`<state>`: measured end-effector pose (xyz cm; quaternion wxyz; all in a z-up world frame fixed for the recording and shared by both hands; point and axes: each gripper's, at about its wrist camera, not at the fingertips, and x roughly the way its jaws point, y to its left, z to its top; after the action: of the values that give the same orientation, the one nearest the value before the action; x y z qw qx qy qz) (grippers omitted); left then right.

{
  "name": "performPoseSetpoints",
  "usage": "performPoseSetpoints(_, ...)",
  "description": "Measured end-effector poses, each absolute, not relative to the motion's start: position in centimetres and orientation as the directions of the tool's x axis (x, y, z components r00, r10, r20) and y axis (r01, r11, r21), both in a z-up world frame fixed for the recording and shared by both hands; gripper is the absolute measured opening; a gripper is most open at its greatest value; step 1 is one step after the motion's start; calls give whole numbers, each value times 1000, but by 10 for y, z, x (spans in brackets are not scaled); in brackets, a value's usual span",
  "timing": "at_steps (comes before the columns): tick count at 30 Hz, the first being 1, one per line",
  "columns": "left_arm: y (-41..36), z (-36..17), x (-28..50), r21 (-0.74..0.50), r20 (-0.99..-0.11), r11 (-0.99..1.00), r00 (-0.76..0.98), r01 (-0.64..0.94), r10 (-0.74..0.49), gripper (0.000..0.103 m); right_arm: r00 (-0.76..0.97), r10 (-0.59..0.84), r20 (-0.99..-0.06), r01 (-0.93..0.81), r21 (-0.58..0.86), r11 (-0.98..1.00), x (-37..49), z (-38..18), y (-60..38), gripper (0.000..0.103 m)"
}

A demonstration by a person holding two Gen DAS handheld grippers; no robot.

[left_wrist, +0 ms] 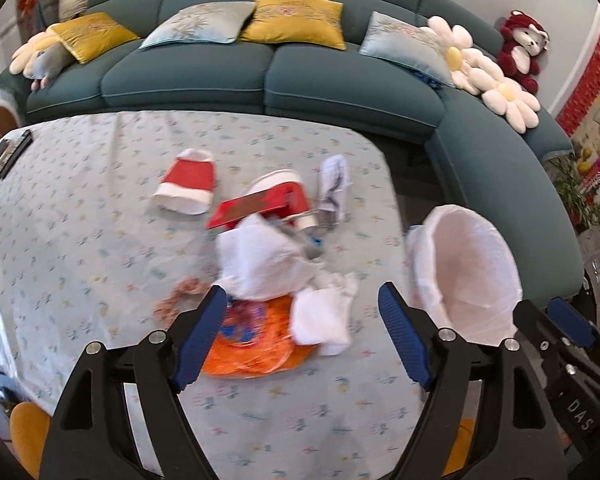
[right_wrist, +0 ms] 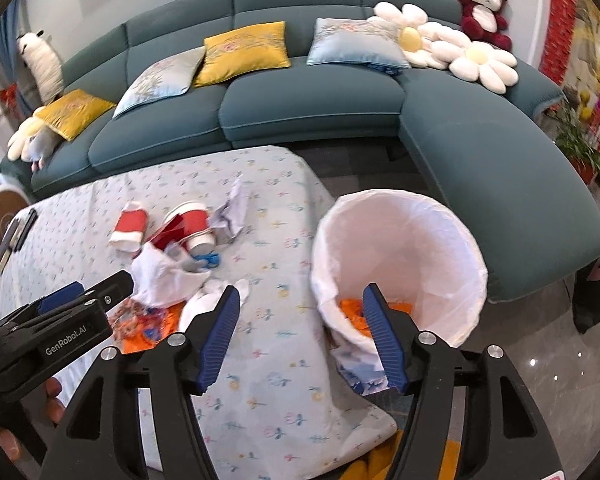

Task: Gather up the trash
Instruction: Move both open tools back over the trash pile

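My left tool (left_wrist: 300,320) is released, its blue fingers (left_wrist: 202,336) wide apart and holding nothing. It hangs over the trash pile on the tabletop (left_wrist: 80,240), which has a flowered cloth. Between the fingers I see an orange wrapper (left_wrist: 256,344) and a white tissue (left_wrist: 324,316) lying partly on it. Just behind them is a bigger crumpled white paper (left_wrist: 260,264). Behind that paper lie a red card (left_wrist: 248,208) and a red cup (left_wrist: 288,196) on its side, touching each other. A second red cup (left_wrist: 188,188), also on its side, lies apart to the left. A small white wrapper (left_wrist: 334,184) is just right of the first cup. A brown crumpled piece (left_wrist: 180,296) lies left of the orange wrapper.

My right tool (right_wrist: 300,336) is also released and empty. It hovers at the right edge of the tabletop (right_wrist: 268,380), with one finger over the cloth and the other finger (right_wrist: 384,340) in front of the bin (right_wrist: 400,264). The bin stands on the floor just beside the tabletop, lined with a white bag. Orange trash (right_wrist: 352,312) lies at its bottom. In this view the left tool (right_wrist: 84,300) shows at the left, over the pile.

A green sofa (left_wrist: 340,88) with cushions stands behind the tabletop.
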<state>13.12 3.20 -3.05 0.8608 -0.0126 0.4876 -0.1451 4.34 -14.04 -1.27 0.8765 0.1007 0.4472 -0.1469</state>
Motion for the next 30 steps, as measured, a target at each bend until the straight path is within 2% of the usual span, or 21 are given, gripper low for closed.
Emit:
performPoseSetpoints(2,44,-32,131,-163,-838,962,483,218,-251,78,555,-168,-815,337,35,941,44,-14,-130,65)
performPoseSetpoints(15,113,-63,139,-148,-875,982,447,115,-184,80,516,-109,-850,287,51,957,63,-40,-82,66)
performPoseSetpoints(30,132,-135,172,-142,-936,989,320,48,-150,80,416,-67,-907,240,38,970,105,-103,-56,66)
